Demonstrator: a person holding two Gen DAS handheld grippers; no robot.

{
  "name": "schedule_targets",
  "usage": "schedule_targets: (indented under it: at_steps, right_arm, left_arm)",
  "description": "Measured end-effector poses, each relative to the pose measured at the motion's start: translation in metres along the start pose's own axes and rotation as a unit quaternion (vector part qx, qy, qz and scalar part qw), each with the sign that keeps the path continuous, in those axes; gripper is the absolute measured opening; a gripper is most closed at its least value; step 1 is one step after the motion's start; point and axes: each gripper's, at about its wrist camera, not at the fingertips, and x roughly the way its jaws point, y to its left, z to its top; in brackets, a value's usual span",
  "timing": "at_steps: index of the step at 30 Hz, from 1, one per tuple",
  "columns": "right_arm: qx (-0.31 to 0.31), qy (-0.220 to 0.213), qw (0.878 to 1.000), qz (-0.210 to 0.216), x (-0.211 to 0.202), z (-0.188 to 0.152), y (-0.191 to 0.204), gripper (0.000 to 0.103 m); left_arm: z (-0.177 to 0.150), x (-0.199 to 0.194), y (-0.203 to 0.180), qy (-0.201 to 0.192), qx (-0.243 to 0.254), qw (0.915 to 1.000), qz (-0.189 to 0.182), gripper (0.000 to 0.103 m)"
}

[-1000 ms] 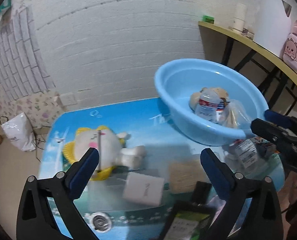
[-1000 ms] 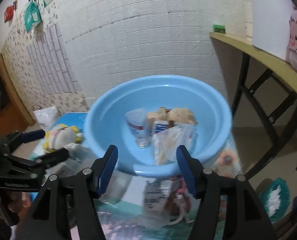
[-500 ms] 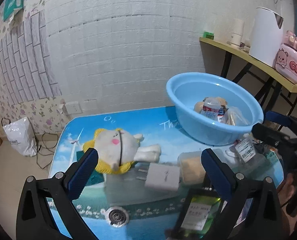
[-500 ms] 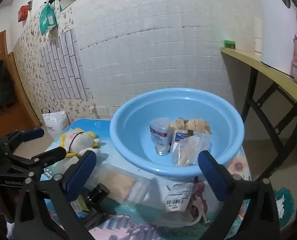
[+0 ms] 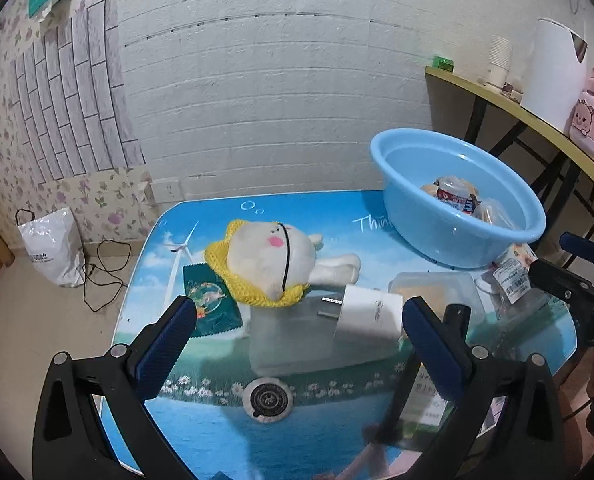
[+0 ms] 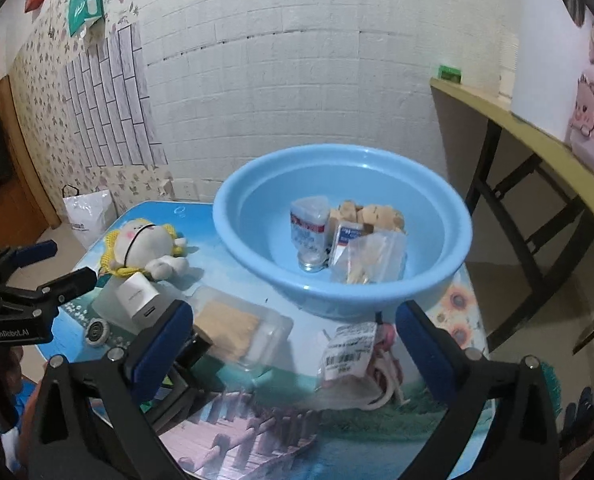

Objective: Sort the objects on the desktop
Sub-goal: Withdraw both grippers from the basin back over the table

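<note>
Where the printed table [image 6: 257,436] ends at the wall side, the blue basin [image 6: 345,300] sits at the far right corner, holding a small labelled bottle [image 6: 308,236] standing upright, a clear bag [image 6: 371,258] leaning against it, and some tan pieces behind; what those are cannot be told. In front of the basin, on the table: a clear plastic box [image 6: 237,326] with a tan block inside, and a tagged packet [image 6: 347,352] with pale loops under it. Just left of the box a white plug adapter [image 5: 367,314] lies on a frosted flat block [image 5: 297,340], prongs toward the plush toy [image 5: 273,260], which lies on its side with a yellow knitted collar, touching the block's far edge. A green sachet [image 5: 211,306] sits beside the toy's collar; a round black-and-white disc [image 5: 268,398] sits nearer the table's front edge.

Left gripper [image 5: 297,332]: jaws spread wide, holding nothing, hovering above the front of the table. Right gripper [image 6: 293,334]: jaws likewise spread wide and empty, above the table with the packet between the fingers in its own view. A dark object with a green label lies under the grippers, mostly hidden.

Off the table: white bag [image 5: 53,246] on the floor, yellow shelf [image 5: 537,136] at right.
</note>
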Motion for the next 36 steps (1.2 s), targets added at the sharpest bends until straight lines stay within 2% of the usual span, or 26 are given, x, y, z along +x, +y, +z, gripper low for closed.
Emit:
schedule_targets:
  at_steps: [4,10,15,21,30,36]
  right_arm:
    - [-0.007,0.003,1.000,-0.016,0.001,-0.004,0.004,0.103]
    - [-0.014,0.004,1.000,0.013,-0.003,-0.010,0.010,0.103]
    - [0.003,0.011,1.000,0.013,-0.003,-0.016,0.003,0.103]
    - [0.041,0.001,0.999,-0.006,-0.007,-0.020,-0.013,0.103]
    - [0.048,0.016,0.998,-0.031,-0.005,-0.035,-0.028,0.103]
    - [0.058,0.029,0.997,-0.031,-0.001,-0.046,-0.039,0.103]
  left_arm:
    - [-0.006,0.000,0.005,0.005,0.000,1.0000,0.003,0.103]
    - [-0.009,-0.002,0.012,0.005,-0.008,1.0000,-0.002,0.103]
    - [-0.014,-0.005,0.014,0.003,-0.002,1.0000,0.004,0.103]
    - [-0.024,-0.005,0.021,0.007,-0.004,1.0000,0.003,0.103]
    - [-0.044,-0.001,0.039,0.023,-0.016,0.9996,0.002,0.103]
    - [-0.062,0.010,0.048,0.045,-0.027,0.9986,0.000,0.103]
